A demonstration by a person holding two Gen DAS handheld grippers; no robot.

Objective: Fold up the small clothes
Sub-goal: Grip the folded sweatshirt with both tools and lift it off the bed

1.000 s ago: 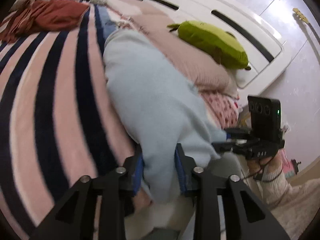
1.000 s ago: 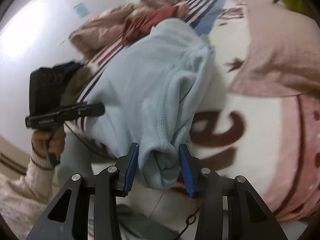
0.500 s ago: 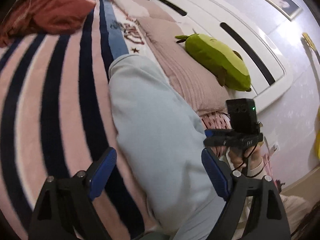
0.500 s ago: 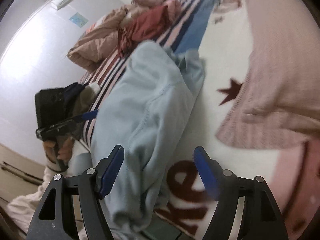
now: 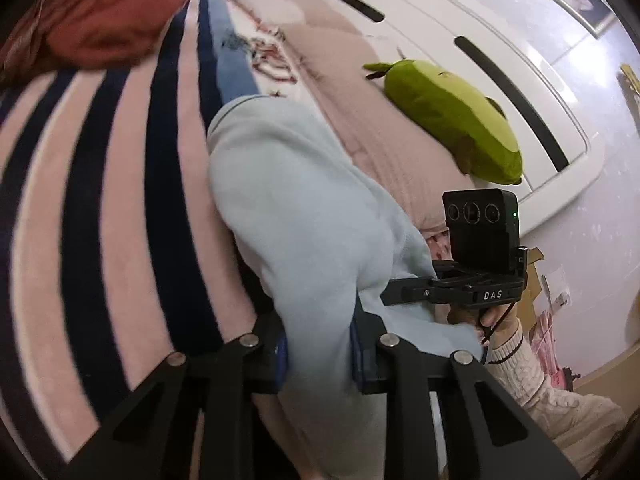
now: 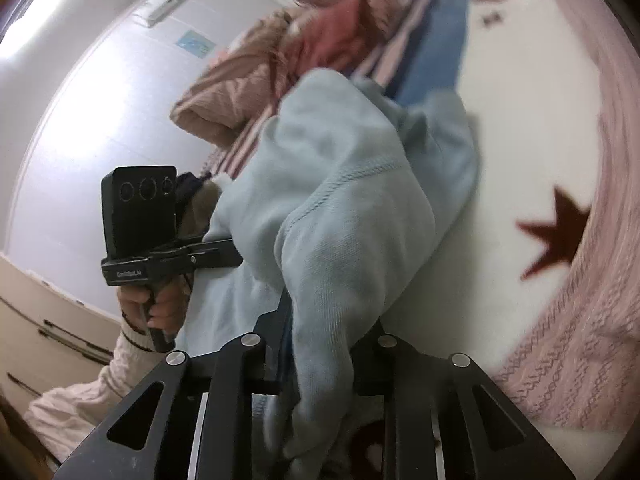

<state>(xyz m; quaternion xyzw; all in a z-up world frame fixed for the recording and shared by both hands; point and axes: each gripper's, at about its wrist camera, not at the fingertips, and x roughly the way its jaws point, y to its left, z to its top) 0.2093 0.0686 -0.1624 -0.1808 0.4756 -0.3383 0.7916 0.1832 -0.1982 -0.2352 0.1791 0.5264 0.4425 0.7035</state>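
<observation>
A light blue fleece garment (image 5: 304,216) lies lengthwise on the striped bed blanket (image 5: 100,184); it also shows in the right wrist view (image 6: 352,200). My left gripper (image 5: 318,356) is shut on the garment's near edge. My right gripper (image 6: 320,344) is shut on another bunched near part of the same garment. Each gripper shows in the other's view, the right one (image 5: 452,292) and the left one (image 6: 180,260), close beside the cloth.
A green plush toy (image 5: 452,120) lies on a pink pillow by the white headboard (image 5: 480,52). A red garment (image 5: 100,20) and a pink quilt (image 6: 240,92) are heaped at the far end. A white blanket with a dark red star (image 6: 556,232) lies to the right.
Half a second ago both grippers were open wide over the garment. Both have now closed on its near edge again and the cloth is bunched between the jaws.
</observation>
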